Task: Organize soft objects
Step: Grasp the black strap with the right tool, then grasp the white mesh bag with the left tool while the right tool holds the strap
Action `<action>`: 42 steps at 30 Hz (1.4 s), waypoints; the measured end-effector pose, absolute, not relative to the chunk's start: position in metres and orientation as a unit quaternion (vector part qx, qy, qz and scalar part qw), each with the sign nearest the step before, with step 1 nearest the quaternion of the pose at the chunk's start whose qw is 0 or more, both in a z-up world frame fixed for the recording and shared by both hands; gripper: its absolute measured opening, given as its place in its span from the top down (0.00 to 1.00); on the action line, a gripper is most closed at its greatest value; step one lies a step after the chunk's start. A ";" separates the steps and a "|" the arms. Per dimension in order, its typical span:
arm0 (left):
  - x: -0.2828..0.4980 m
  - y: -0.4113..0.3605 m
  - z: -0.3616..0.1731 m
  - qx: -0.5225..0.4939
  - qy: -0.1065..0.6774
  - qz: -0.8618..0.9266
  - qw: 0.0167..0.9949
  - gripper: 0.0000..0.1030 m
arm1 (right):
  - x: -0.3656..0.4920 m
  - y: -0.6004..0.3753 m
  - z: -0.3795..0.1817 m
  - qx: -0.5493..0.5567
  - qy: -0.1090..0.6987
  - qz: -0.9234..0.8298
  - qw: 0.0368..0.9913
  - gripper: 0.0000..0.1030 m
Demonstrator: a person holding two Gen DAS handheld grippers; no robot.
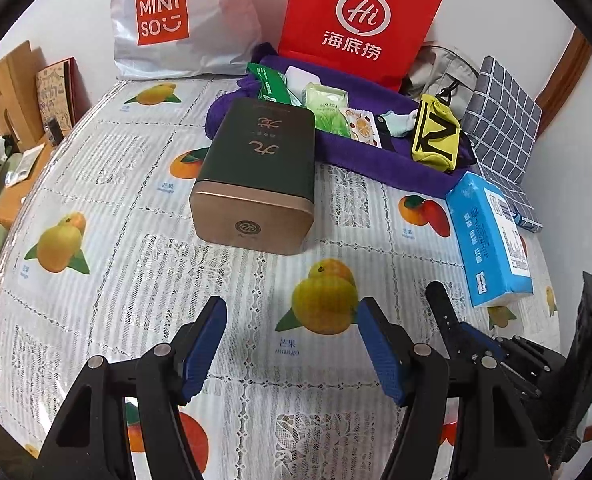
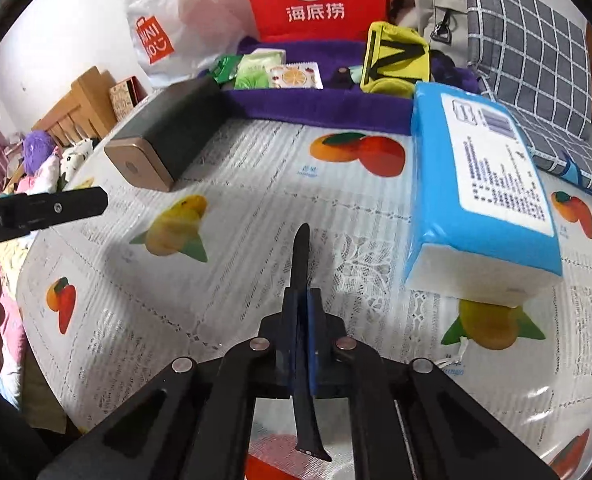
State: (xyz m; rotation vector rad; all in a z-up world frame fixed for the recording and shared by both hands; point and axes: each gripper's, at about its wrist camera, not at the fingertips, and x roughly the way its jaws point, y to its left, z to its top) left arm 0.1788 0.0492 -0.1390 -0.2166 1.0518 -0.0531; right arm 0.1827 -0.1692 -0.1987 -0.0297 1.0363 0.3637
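My right gripper [image 2: 305,300] is shut on a thin dark strap [image 2: 301,256] that sticks out past the fingertips and hangs back under the jaws. The left wrist view shows the same strap [image 1: 442,304] rising from the right gripper [image 1: 470,338]. My left gripper [image 1: 291,307] stands open above the fruit-print tablecloth [image 1: 108,184] with nothing between its blue pads. A purple towel [image 1: 360,160] at the back carries green packets [image 1: 328,108], a pale blue sock [image 1: 400,122] and a yellow pouch [image 1: 434,136]. A blue tissue pack [image 2: 484,184] lies right of my right gripper.
A dark green tin with a gold end [image 1: 260,168] lies ahead of the left gripper. A red paper bag [image 1: 360,20] and a white MINISO bag [image 1: 176,20] stand against the wall. A checked grey cushion [image 1: 504,116] and a grey bag [image 1: 444,72] sit at the back right.
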 end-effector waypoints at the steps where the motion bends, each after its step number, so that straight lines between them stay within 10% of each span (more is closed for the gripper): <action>1: 0.179 0.050 -0.140 -0.105 0.501 -0.027 0.858 0.36 | 0.182 -0.167 -0.200 -0.017 0.497 0.176 0.850 0.92; 34: 0.145 -0.068 -0.184 -0.062 0.567 -0.133 0.811 0.36 | 0.116 -0.275 -0.156 0.055 0.420 0.117 0.899 0.97; 42: 0.143 -0.100 -0.185 -0.041 0.561 -0.124 0.817 0.17 | 0.108 -0.310 -0.167 0.084 0.420 0.106 0.898 0.97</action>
